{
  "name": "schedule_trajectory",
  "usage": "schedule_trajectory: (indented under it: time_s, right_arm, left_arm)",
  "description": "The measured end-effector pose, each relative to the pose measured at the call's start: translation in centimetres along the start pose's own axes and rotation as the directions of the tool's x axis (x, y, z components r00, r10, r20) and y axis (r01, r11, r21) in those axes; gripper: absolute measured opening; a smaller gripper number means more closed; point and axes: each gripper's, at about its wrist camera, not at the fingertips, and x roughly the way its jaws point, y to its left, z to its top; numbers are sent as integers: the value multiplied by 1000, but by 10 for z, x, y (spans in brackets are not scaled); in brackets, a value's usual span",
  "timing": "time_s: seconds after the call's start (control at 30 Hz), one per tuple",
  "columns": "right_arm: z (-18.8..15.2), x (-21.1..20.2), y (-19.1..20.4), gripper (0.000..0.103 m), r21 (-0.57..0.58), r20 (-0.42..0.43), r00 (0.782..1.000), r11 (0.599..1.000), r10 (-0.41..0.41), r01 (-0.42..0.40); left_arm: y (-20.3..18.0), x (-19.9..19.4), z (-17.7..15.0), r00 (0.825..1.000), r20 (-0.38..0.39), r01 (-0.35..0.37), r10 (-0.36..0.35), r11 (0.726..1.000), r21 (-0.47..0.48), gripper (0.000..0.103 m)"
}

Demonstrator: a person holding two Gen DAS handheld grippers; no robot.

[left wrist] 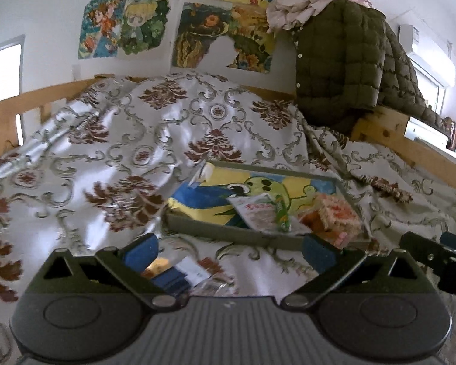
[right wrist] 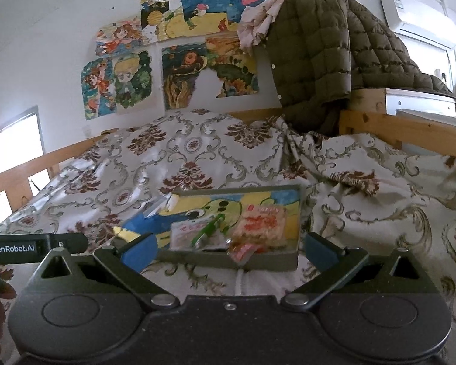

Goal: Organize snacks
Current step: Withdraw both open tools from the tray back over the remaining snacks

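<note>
A shallow grey tray with a frog painting on its floor lies on the patterned bedspread. In it are a white packet with pink print, a green stick pack and an orange-pink packet. My left gripper stands open just short of the tray's front wall. A blue packet and a clear wrapper lie on the bed between its fingers, untouched. My right gripper is open too, facing the tray. A small red-and-white wrapper hangs over the rim.
An olive quilted jacket drapes over the wooden bed frame at the back right. A wooden rail runs along the far left. Painted posters cover the wall. The other gripper shows at the left edge of the right wrist view.
</note>
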Motion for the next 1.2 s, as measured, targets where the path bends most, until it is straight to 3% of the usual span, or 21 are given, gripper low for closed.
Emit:
schedule_trajectory:
  time_s: [0.57, 0.8, 1.2]
  right_arm:
    - [-46, -68, 50, 102, -11, -60, 998, 999, 30, -30]
    - [-63, -88, 73, 102, -86, -77, 996, 995, 40, -46]
    - [-64, -89, 96, 102, -77, -139, 989, 995, 48, -60]
  left_arm:
    - [36, -74, -44, 997, -19, -68, 70, 995, 73, 102]
    - [49, -91, -58, 997, -33, -64, 67, 993, 100, 102]
    - [75, -106, -67, 995, -34, -87, 89, 994, 70, 102]
